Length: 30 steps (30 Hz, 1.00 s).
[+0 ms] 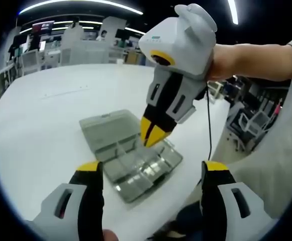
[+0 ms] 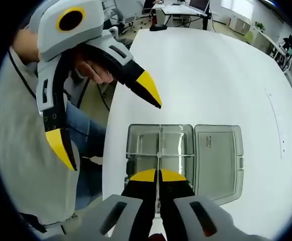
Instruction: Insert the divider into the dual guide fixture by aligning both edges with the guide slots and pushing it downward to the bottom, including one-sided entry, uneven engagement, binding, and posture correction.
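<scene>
A clear plastic compartment box (image 2: 136,145) lies on the white table with its lid (image 2: 219,155) folded open flat beside it. My right gripper (image 2: 158,174) is shut on a thin clear divider (image 2: 159,143), seen edge-on and running down the middle of the tray. From the left gripper view, the right gripper (image 1: 153,134) points down with its yellow tips just above the tray (image 1: 141,168), next to the lid (image 1: 106,128). My left gripper (image 1: 151,168) stands wide open and holds nothing, back from the box near the table edge. It is seen again as the left gripper (image 2: 106,120) at upper left.
The box sits close to the rounded edge of the white table (image 1: 45,115), which stretches bare beyond it. A person's forearm (image 1: 256,60) and jeans (image 2: 86,145) are alongside. Desks and chairs (image 1: 246,125) fill the room behind.
</scene>
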### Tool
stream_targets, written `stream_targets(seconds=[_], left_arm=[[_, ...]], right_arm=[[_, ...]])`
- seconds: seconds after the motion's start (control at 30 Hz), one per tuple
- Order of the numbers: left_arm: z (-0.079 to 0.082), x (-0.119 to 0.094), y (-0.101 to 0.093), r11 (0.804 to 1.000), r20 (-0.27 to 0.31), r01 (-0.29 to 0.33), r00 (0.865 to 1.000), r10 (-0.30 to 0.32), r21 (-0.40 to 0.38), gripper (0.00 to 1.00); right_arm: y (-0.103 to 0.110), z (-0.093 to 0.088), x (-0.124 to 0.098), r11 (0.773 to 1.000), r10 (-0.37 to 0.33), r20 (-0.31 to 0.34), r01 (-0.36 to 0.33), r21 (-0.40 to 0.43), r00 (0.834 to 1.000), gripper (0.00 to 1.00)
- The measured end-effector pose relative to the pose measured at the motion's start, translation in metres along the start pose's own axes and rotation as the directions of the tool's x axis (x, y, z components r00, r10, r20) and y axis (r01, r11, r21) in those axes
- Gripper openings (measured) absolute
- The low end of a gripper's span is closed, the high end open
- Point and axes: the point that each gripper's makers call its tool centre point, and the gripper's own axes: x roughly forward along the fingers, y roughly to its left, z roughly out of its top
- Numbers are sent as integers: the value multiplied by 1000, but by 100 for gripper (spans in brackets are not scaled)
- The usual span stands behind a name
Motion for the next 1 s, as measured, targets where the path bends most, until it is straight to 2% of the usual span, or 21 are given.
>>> stream_targets(seconds=[0.57,1.0], left_arm=[[-2,0,-1,1000,-1,-1,1000,1,-1,78],[-2,-1,0,1000,1,-2,1000,2,-5,77]], right_arm=[[2,-4,1,1000,-6,-43,5,-16,999,0],[2,-5,1,999,-19,-99,15,-40,995,0]])
